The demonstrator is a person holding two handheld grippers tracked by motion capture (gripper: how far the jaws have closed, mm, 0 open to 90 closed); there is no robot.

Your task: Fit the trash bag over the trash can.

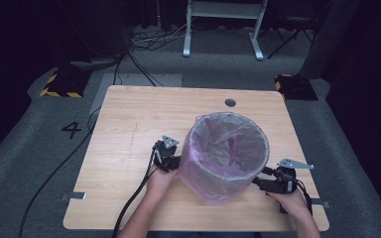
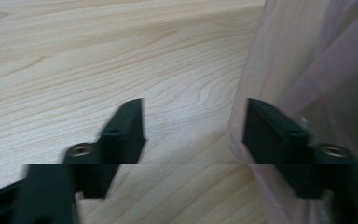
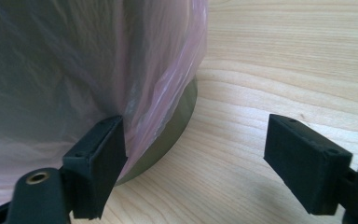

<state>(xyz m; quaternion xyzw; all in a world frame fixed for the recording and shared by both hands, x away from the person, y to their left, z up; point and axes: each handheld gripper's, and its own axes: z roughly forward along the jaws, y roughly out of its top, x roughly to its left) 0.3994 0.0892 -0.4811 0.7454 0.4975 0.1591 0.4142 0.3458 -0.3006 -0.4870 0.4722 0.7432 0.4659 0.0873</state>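
High view: round grey bin lined with a translucent pink plastic bag (image 1: pixel 226 156) standing on the light wooden desk (image 1: pixel 129 124), left gripper (image 1: pixel 171 159) just left of it, right gripper (image 1: pixel 265 179) at its lower right.

Left gripper view: jaws wide, nothing gripped — bag film beside the right-hand one.

Right gripper view: jaws wide — left-hand one against the film at the bin's base.

You look down and forward from above your side of the table (image 1: pixel 129 114), whole tabletop in frame, your left gripper view sits low and close along the wood, your right gripper view equally close, both sharing the pink bag (image 2: pixel 307 60) on the bin (image 3: pixel 177 121).
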